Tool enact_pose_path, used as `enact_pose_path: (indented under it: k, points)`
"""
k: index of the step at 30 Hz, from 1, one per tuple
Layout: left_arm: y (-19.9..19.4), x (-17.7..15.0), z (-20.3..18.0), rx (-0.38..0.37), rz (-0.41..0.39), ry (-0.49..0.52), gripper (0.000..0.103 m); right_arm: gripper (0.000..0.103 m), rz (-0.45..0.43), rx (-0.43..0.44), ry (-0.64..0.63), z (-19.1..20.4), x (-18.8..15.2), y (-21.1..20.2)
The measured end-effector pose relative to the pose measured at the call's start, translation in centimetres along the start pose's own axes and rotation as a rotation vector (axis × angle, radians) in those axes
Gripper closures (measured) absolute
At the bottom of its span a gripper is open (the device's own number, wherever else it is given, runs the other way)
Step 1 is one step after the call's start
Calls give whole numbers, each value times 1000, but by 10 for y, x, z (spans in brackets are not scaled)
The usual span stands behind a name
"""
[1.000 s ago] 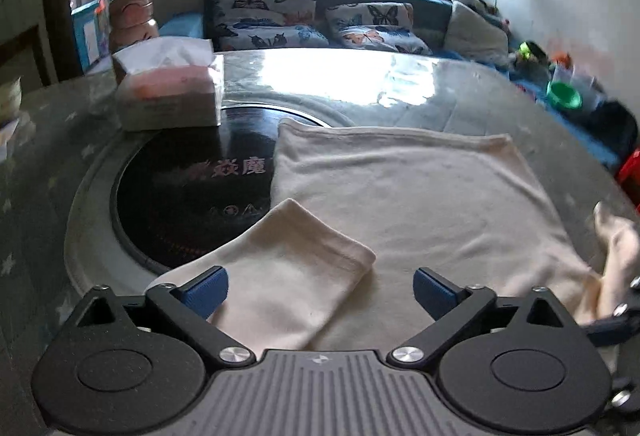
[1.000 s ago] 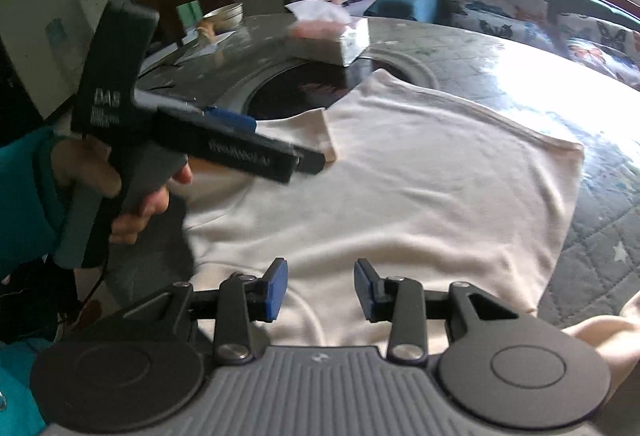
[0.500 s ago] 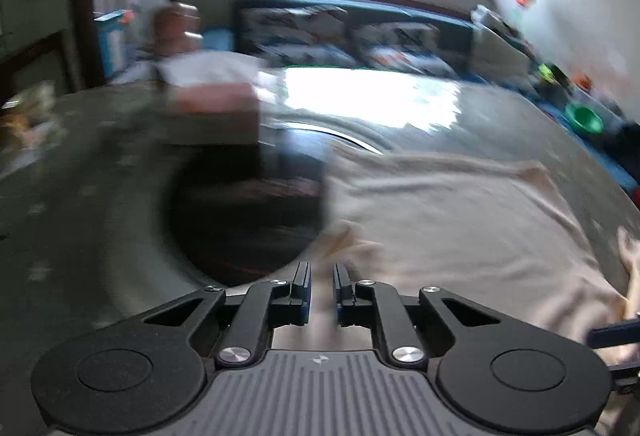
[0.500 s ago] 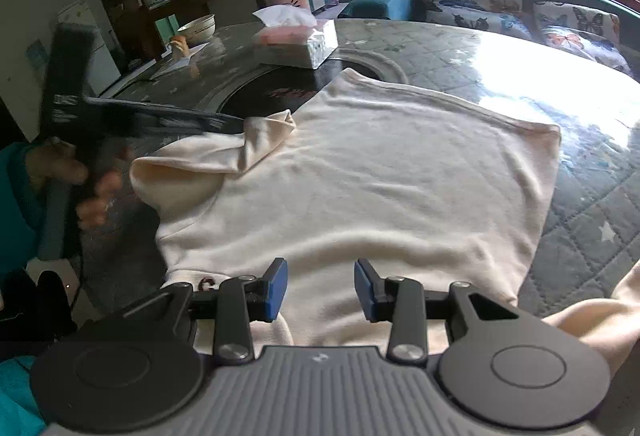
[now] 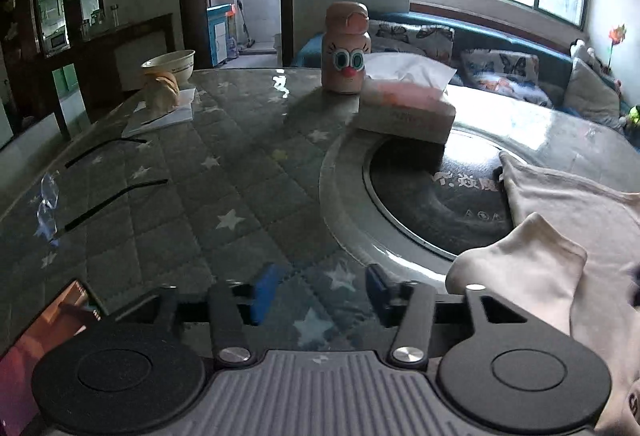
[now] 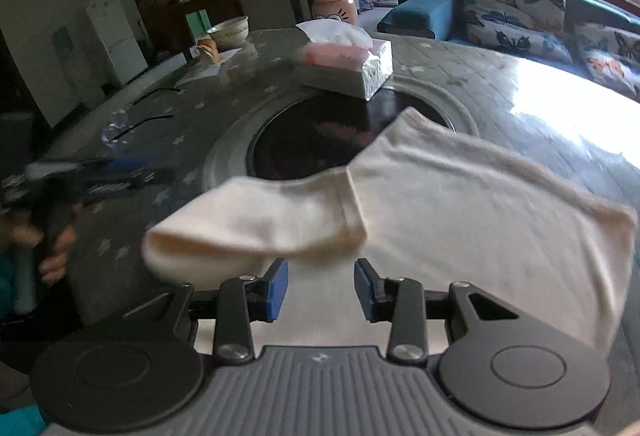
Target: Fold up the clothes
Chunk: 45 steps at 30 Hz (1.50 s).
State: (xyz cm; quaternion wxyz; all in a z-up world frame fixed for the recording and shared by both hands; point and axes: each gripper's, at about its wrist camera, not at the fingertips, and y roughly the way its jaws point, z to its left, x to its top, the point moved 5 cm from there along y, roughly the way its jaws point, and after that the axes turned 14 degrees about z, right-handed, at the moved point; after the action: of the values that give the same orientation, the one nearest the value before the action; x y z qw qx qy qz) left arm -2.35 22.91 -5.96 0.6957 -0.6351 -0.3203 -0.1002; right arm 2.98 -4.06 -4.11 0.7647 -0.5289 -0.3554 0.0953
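A cream shirt (image 6: 480, 220) lies spread on the round desk (image 5: 192, 204), partly over the dark glass circle (image 5: 432, 196) in the middle. One short sleeve (image 6: 260, 224) is folded in so it rests on top of the body of the shirt. The shirt looks soft, thin and light, so I think it will flop and sag when lifted, and it may slide a bit on the shiny desk. It will not break. A good place to take hold seems to be an edge or a corner, like the sleeve cuff or the shoulder seam, where the cloth is doubled and thicker. The left tongs (image 5: 318, 292) hang over the bare desk, off to the side of the shirt, with the blue tips spread apart and nothing between them. The right tongs (image 6: 322, 290) are low over the near part of the shirt, just in front of the folded sleeve, also spread apart and holding nothing. A tissue box (image 6: 348, 66) sits well behind the shirt, out of the way.
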Motion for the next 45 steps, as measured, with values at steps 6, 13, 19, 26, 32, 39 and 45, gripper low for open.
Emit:
enact_pose_path:
  k: [6, 13, 19, 26, 32, 39, 45]
  points:
    - [-12, -8, 18, 11, -31, -38, 10, 66, 52, -53, 39, -10, 32, 36]
    - [-17, -18, 26, -23, -50, -46, 1, 98, 90, -72, -7, 3, 42, 44]
    - [-17, -28, 35, -52, -23, -71, 0, 100, 38, 19, -94, 47, 78, 13]
    - [-21, -45, 47, -51, 7, -104, 0, 100, -31, 162, -210, 125, 124, -4]
    - [-31, -51, 61, -28, -6, -125, 0, 93, -56, 248, -279, 170, 135, 0]
    - [-42, -43, 65, -18, -41, -131, 0, 92, 45, 91, -352, 147, 115, 11]
    - [-36, -36, 28, -97, -37, -27, 2, 91, 188, -60, -354, 96, 62, 37]
